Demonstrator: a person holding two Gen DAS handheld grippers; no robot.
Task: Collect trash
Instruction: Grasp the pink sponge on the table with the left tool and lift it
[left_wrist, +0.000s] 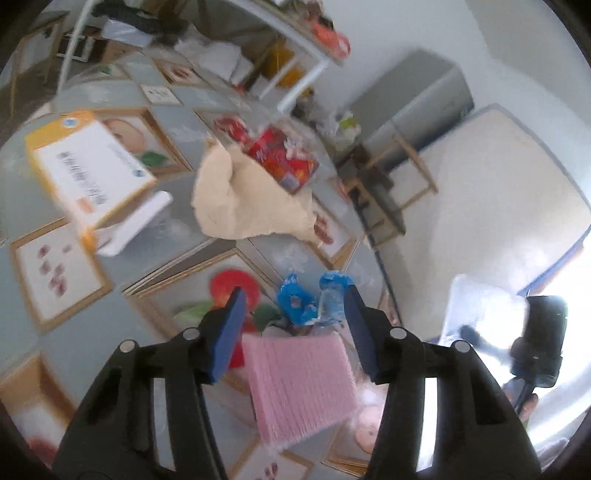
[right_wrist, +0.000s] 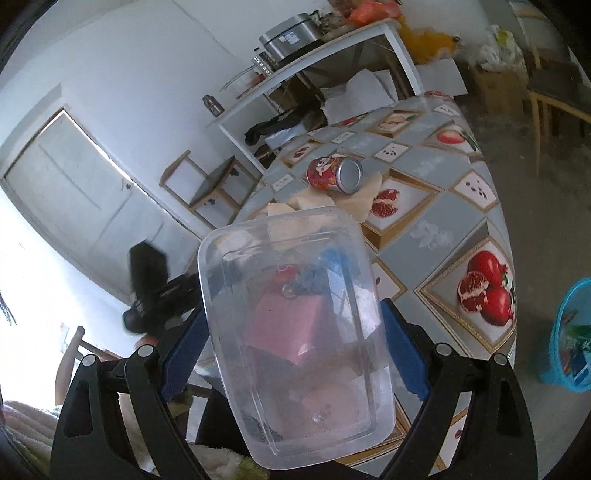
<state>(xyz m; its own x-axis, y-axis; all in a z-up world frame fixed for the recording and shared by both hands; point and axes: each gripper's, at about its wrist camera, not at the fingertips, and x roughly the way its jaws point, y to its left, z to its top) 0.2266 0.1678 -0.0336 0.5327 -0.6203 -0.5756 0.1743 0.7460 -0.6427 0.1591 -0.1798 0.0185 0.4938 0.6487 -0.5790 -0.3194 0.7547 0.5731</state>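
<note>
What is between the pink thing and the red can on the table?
In the left wrist view, crumpled blue plastic and beige torn paper lie between the pink pad and the red can.

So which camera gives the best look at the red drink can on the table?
The right wrist view: the red can lies on its side there, sharp, silver end facing the camera, resting on beige paper. In the left wrist view the can is blurred and partly hidden behind the paper.
</note>
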